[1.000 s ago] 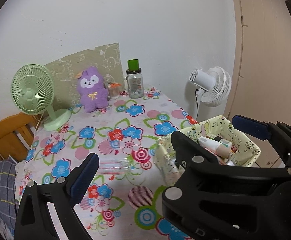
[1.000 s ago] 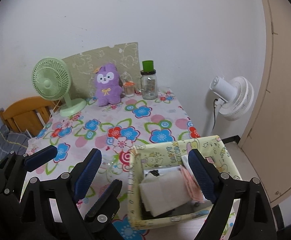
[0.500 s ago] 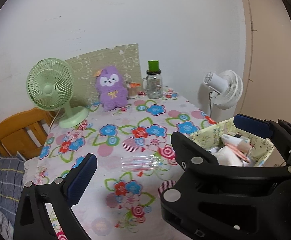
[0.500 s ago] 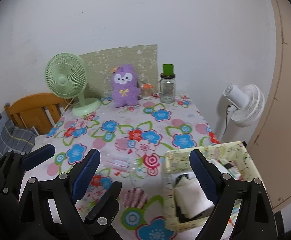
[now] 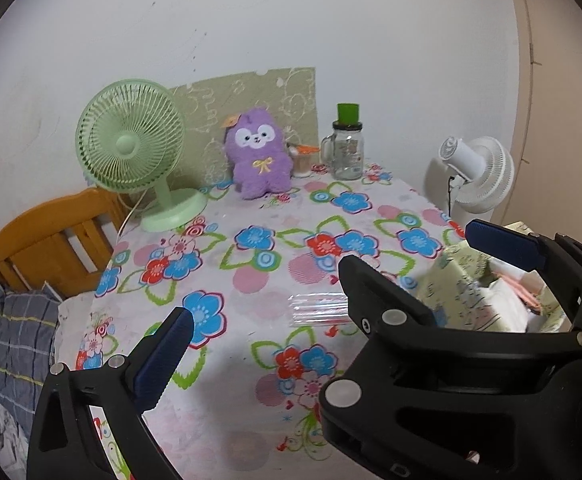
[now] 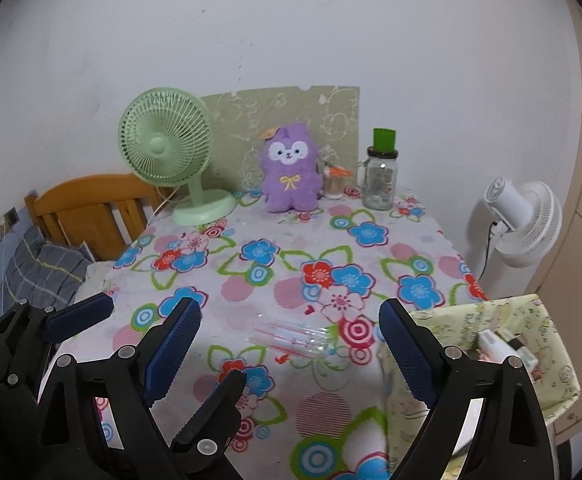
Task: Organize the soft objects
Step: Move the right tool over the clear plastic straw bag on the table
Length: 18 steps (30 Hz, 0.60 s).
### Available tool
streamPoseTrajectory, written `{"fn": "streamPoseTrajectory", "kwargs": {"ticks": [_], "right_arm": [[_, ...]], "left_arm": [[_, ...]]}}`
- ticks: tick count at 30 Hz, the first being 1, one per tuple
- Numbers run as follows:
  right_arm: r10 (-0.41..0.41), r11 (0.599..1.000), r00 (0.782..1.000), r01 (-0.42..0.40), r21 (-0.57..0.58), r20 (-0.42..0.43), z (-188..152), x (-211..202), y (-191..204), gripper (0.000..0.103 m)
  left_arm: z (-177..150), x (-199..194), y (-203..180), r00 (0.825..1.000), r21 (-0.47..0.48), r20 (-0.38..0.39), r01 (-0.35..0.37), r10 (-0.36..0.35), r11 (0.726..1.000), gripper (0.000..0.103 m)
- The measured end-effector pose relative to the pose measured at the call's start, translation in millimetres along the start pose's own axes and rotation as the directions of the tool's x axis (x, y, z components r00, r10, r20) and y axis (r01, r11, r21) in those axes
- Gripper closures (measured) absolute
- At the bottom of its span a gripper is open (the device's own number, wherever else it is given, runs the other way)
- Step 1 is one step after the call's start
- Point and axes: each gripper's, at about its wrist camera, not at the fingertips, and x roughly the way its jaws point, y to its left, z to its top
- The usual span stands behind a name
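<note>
A purple plush toy (image 5: 259, 155) sits upright at the back of the flowered table (image 5: 275, 280), against a green board; it also shows in the right wrist view (image 6: 289, 173). A yellow-green fabric basket (image 5: 487, 300) with cloths and small items stands at the table's right front (image 6: 503, 344). My left gripper (image 5: 331, 288) is open and empty over the table's front. My right gripper (image 6: 291, 340) is open and empty, its right finger beside the basket. The left gripper (image 6: 91, 324) shows at the lower left of the right wrist view.
A green desk fan (image 5: 135, 148) stands back left, a glass jar with a green lid (image 5: 347, 148) and a small cup (image 5: 302, 158) back right. A clear plastic packet (image 6: 291, 338) lies mid-table. A white floor fan (image 6: 519, 220) stands right; a wooden chair (image 5: 47, 236) left.
Both grippers have pulled back and swung left; the basket has slid toward the right edge of both views and more of the table's left side shows. Both stay open.
</note>
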Motion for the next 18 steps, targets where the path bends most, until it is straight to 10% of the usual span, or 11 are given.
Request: {"fn": "streamPoseTrajectory", "kwargs": {"ticks": [18], "right_arm": [[-0.004,0.999,0.998,0.006,0.044,-0.058,-14,77,14,0.01]], "left_arm": [[-14,69,35,0.993,-0.04,-0.113,-0.024,0.019,0.999,0.001]]}}
